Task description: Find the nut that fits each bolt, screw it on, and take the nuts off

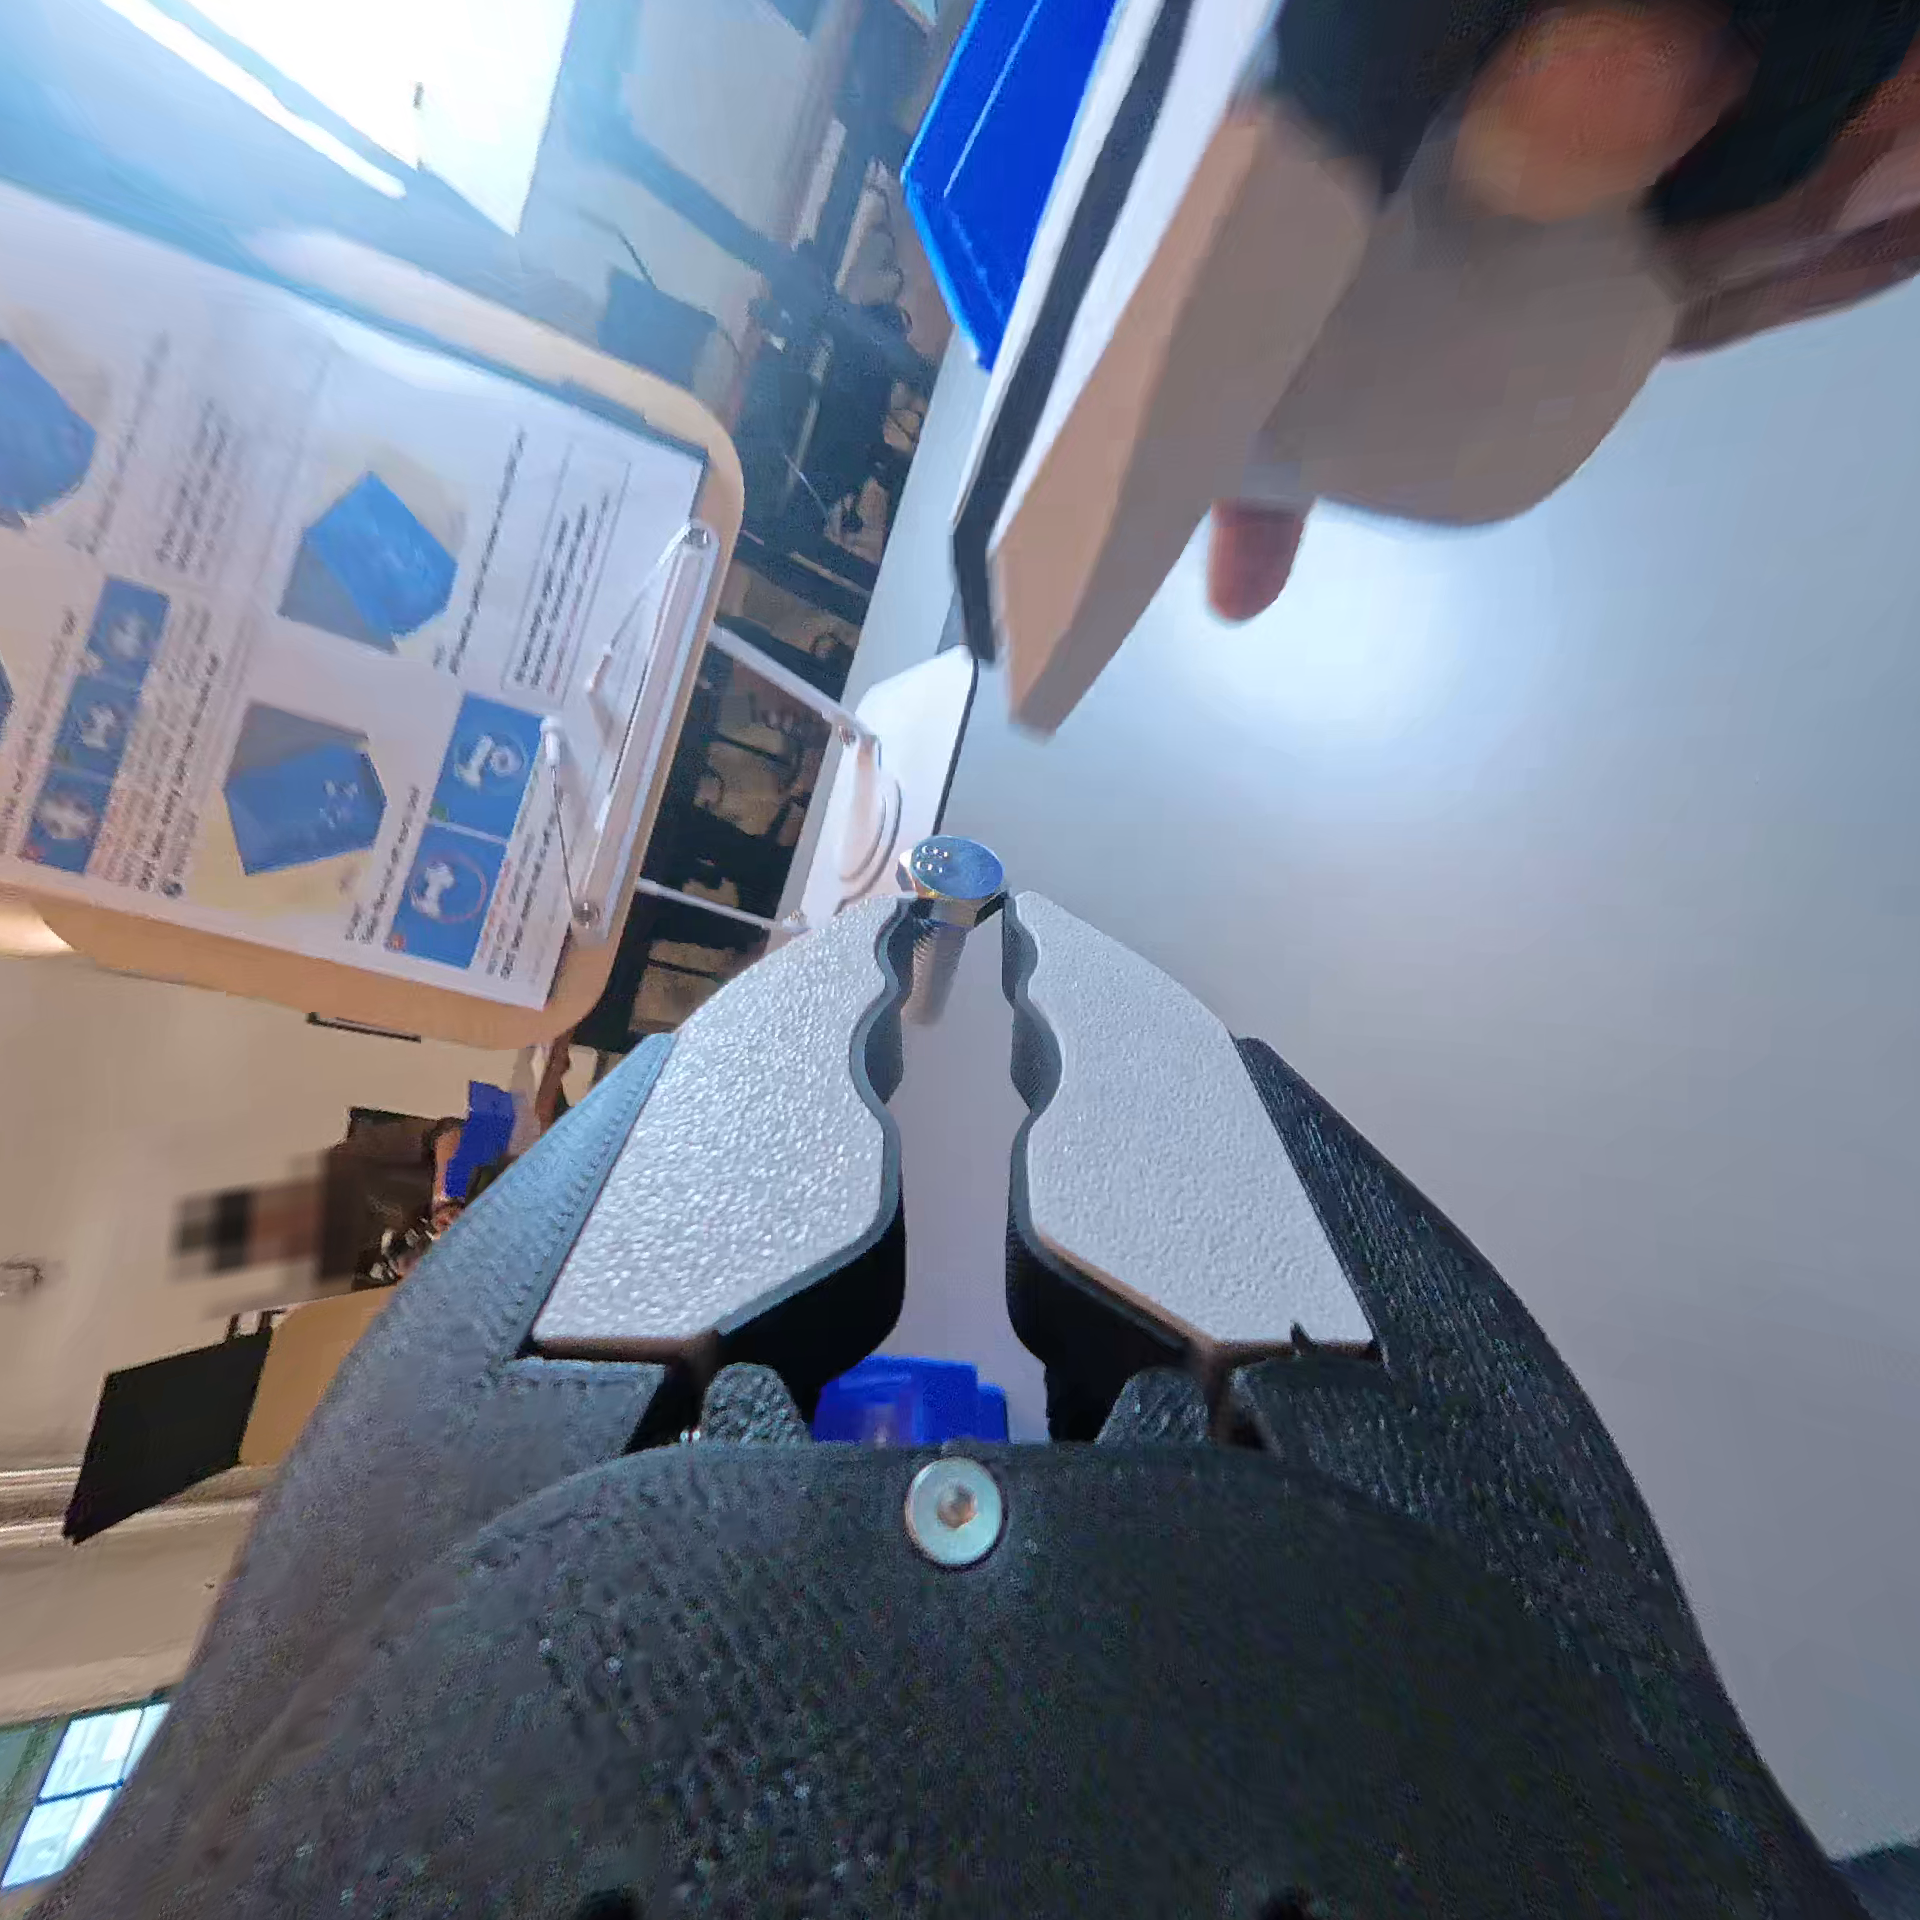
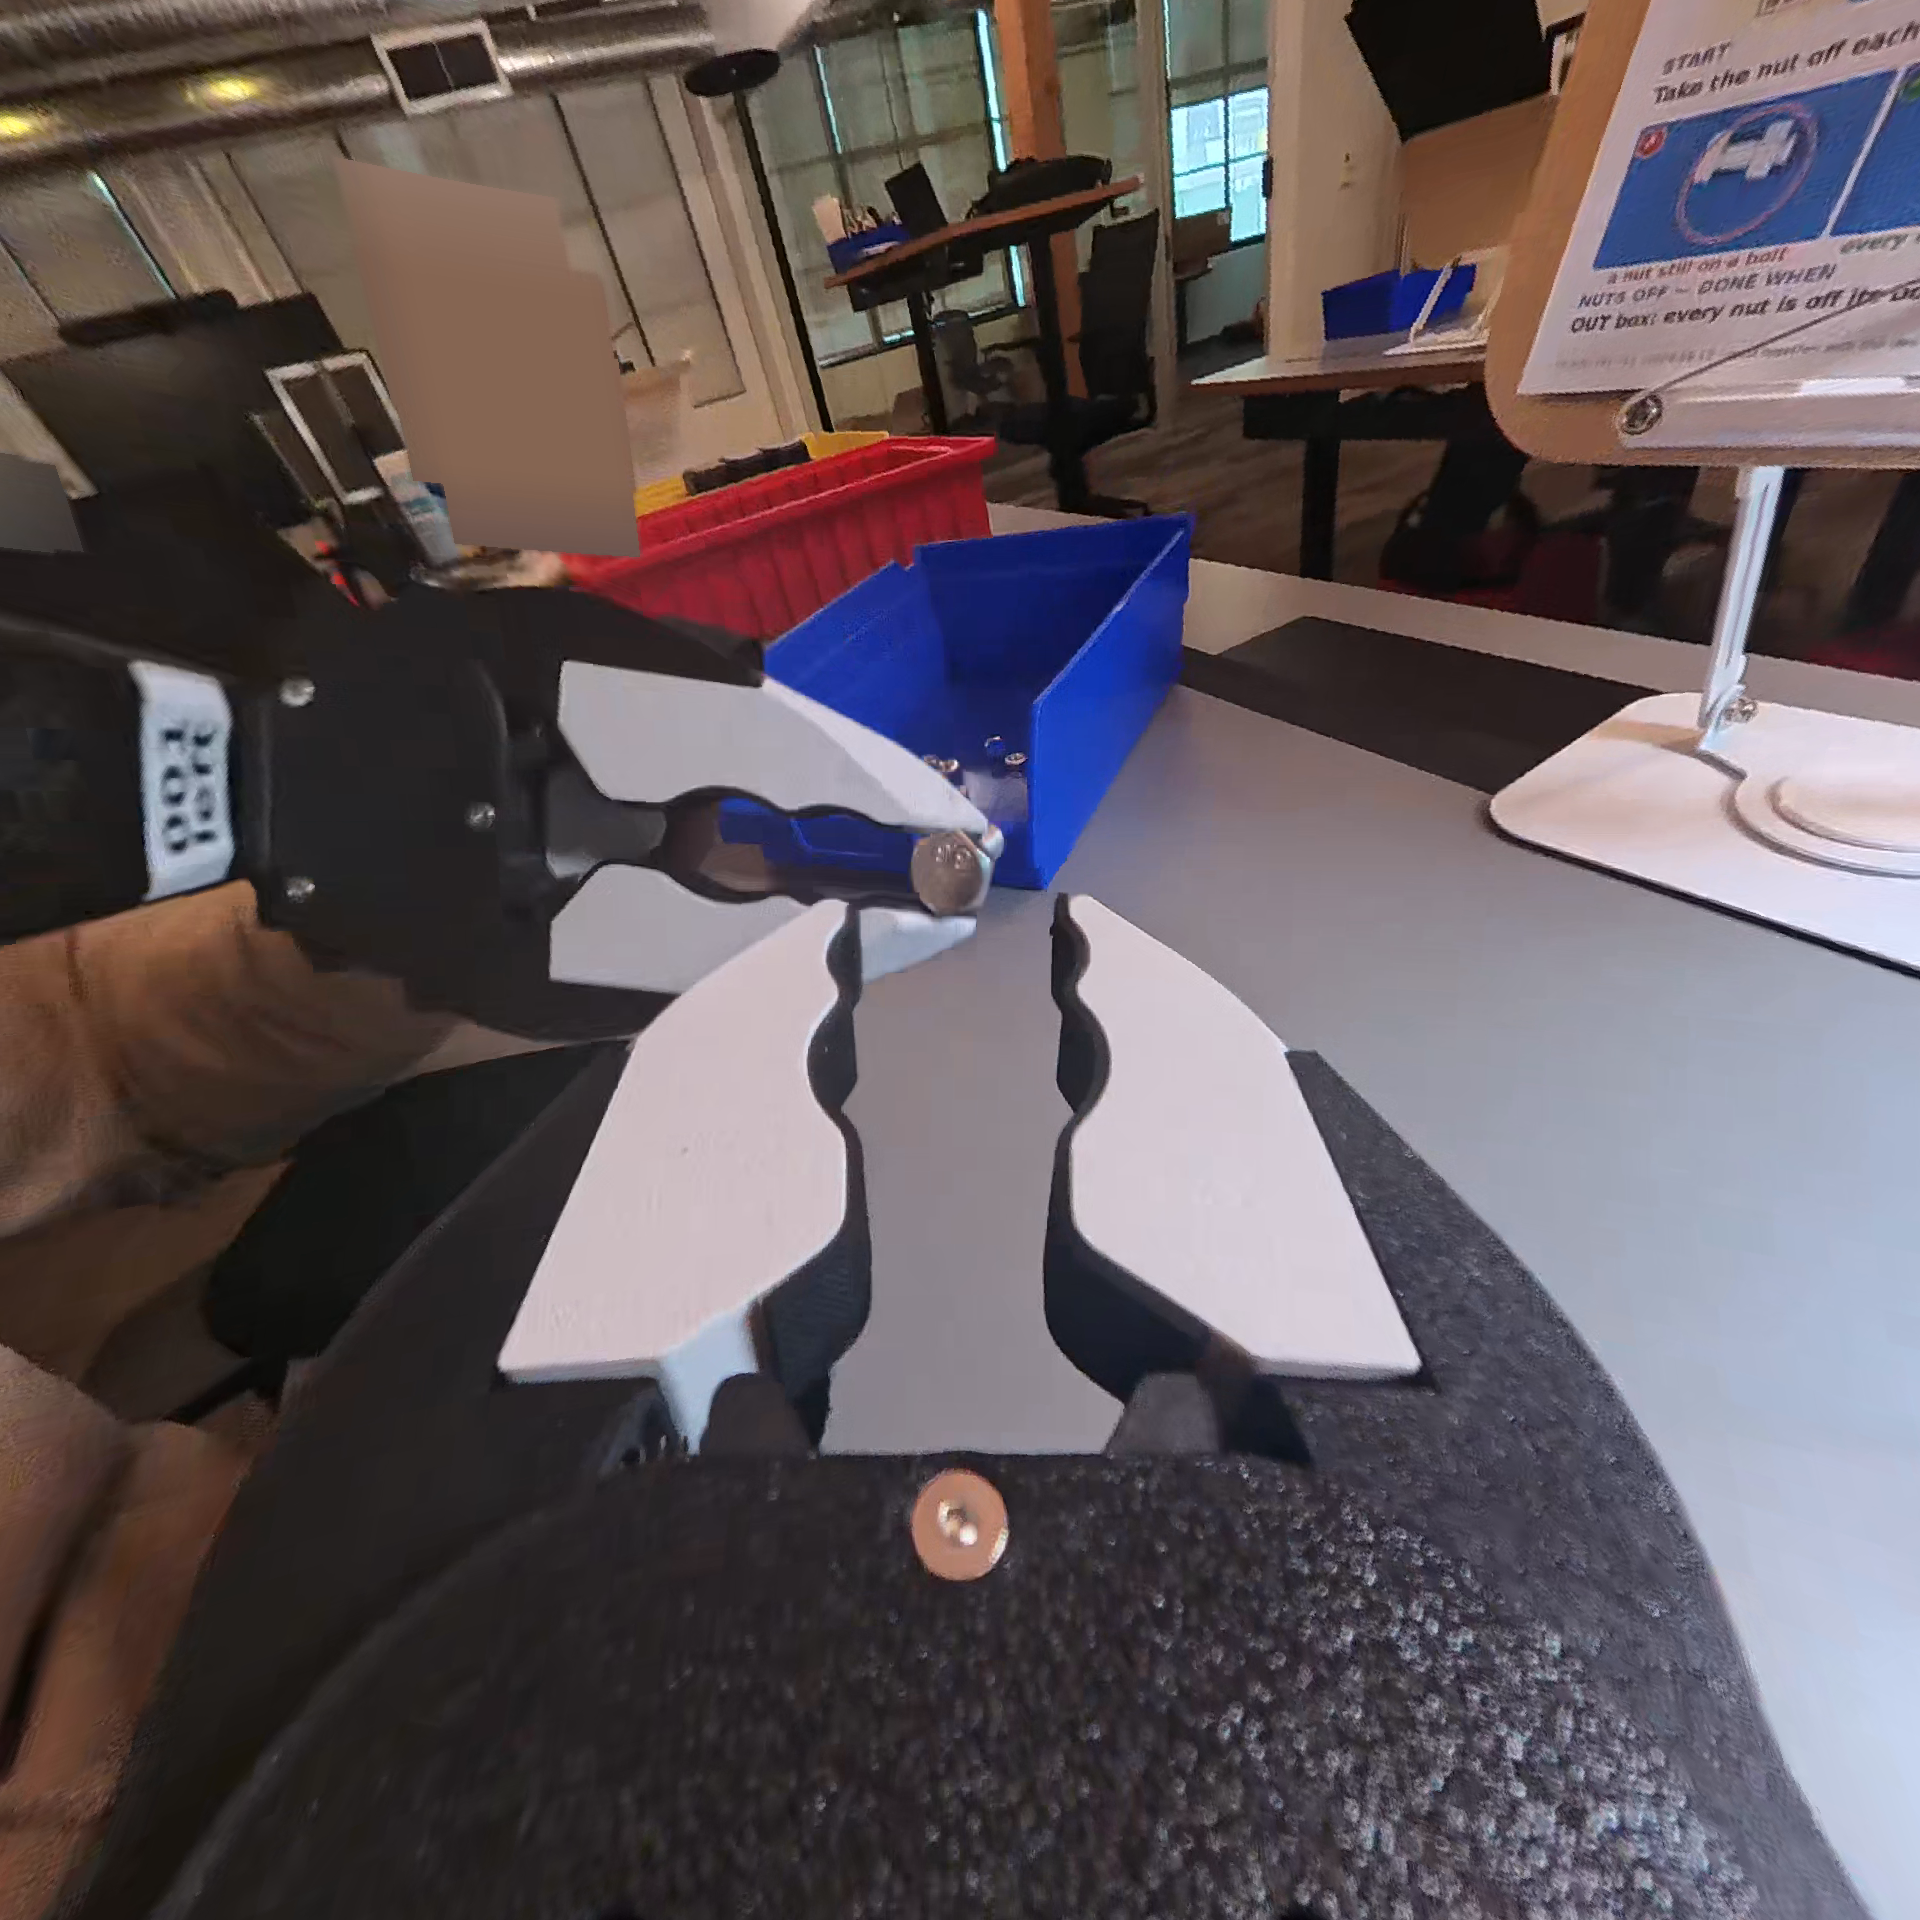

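The left claw (image 2: pixel 961 883) is clamping a bare bolt (image 1: pixel 940 935) — no nut fitted yet — while the right claw (image 2: pixel 956 914) is standing apart, empty.

Bare grey table (image 2: pixel 1455 1039) ahead and right of the right gripper (image 2: pixel 956 914), open path there. Left gripper (image 2: pixel 961 883) with its bolt (image 2: pixel 948 871) blocks the near left, just at the right gripper's tips. Blue bin (image 2: pixel 1081 748) stands right behind them. White stand base (image 2: pixel 1662 831) blocks far right.

Silver hex bolt (image 1: pixel 948 902) — clamped, off the table
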### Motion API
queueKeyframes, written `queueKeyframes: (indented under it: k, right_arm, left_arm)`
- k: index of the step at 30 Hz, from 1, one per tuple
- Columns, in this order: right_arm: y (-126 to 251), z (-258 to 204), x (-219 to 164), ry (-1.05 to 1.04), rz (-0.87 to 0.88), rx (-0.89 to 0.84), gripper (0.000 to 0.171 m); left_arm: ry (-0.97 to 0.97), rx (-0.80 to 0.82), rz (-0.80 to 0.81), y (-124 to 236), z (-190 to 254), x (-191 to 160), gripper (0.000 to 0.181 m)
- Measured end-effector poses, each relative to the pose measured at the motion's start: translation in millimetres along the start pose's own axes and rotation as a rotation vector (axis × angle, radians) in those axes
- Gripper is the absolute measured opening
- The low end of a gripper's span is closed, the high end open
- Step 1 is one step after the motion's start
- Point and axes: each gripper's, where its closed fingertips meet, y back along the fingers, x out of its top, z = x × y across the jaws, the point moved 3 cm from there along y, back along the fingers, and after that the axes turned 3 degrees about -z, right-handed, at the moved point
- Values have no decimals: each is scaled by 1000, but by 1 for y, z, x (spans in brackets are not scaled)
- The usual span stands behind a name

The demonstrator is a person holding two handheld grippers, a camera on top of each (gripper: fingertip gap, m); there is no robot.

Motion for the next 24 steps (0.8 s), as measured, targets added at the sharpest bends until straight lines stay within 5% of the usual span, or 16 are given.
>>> queueKeyframes:
  k: [12,19,24]
  right_arm:
    - [-13,-2,-20,147,-70,-22,19]
    - [16,-18,1,-143,168,459,19]
    - [18,-28,-1,-223,215,590,19]
  left_arm:
    - [-68,33,90,-1,25,11,14]
    - [642,-518,482,14,24,11,38]
    - [982,-827,717,32,16,26,27]
